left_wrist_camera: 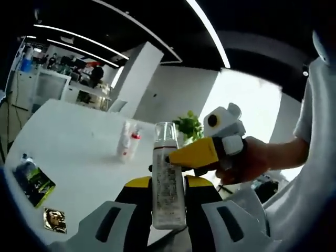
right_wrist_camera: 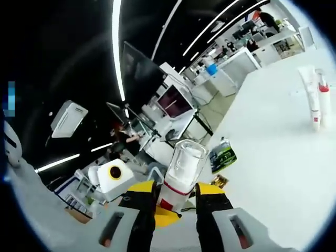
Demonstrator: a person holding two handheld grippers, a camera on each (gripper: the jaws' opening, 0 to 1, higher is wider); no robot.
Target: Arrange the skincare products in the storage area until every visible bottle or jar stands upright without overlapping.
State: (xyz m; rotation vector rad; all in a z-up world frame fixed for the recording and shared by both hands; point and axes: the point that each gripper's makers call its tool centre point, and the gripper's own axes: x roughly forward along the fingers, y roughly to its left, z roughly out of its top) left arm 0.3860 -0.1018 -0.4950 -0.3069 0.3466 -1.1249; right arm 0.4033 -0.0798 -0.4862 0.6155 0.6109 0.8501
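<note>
A white bottle [left_wrist_camera: 168,189] with a clear cap and small print on its label stands upright between the jaws of my left gripper [left_wrist_camera: 169,181], which is shut on its lower body. My right gripper [left_wrist_camera: 170,160], held by a hand [left_wrist_camera: 252,160], reaches in from the right, its yellow jaws closed across the bottle's upper part. In the right gripper view the same bottle [right_wrist_camera: 184,165] shows its clear cap and a red neck ring, clamped in my right gripper [right_wrist_camera: 176,186]. The left gripper [right_wrist_camera: 167,216] sits just below. The bottle hangs above the white table [left_wrist_camera: 79,136].
Two slim white bottles [left_wrist_camera: 128,140] with red trim stand together farther back on the table [right_wrist_camera: 273,157]; they reappear as the pair [right_wrist_camera: 316,100]. A green packet [left_wrist_camera: 34,181] and a small gold packet [left_wrist_camera: 54,219] lie near the left edge. Office desks and a potted plant [left_wrist_camera: 189,126] lie beyond.
</note>
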